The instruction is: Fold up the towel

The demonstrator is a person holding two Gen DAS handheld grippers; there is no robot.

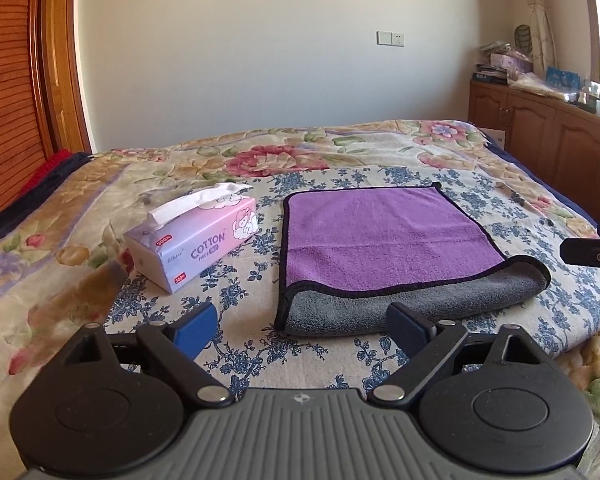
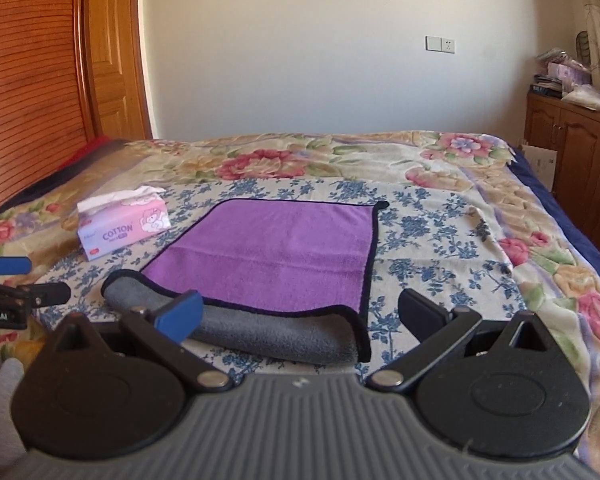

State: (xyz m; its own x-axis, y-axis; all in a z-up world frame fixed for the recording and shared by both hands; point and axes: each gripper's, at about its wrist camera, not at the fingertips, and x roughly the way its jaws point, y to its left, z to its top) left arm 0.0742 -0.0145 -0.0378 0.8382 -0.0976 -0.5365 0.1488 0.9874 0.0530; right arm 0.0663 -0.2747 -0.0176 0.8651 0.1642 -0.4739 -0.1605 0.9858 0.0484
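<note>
A purple towel (image 1: 380, 232) with a black hem and grey underside lies on the floral bedspread, folded once, its grey fold at the near edge. It also shows in the right wrist view (image 2: 276, 256). My left gripper (image 1: 300, 322) is open and empty, just short of the towel's near left corner. My right gripper (image 2: 300, 314) is open and empty, at the towel's near right corner; its left finger (image 2: 180, 314) overlaps the grey fold in the image. Each gripper shows at the edge of the other's view: the right gripper (image 1: 592, 250) and the left gripper (image 2: 10, 280).
A pink tissue pack (image 1: 196, 236) marked COTTON lies left of the towel, also in the right wrist view (image 2: 122, 226). A wooden headboard (image 2: 24, 92) stands at left and a wooden cabinet (image 1: 548, 140) with clutter at right. A wall is behind the bed.
</note>
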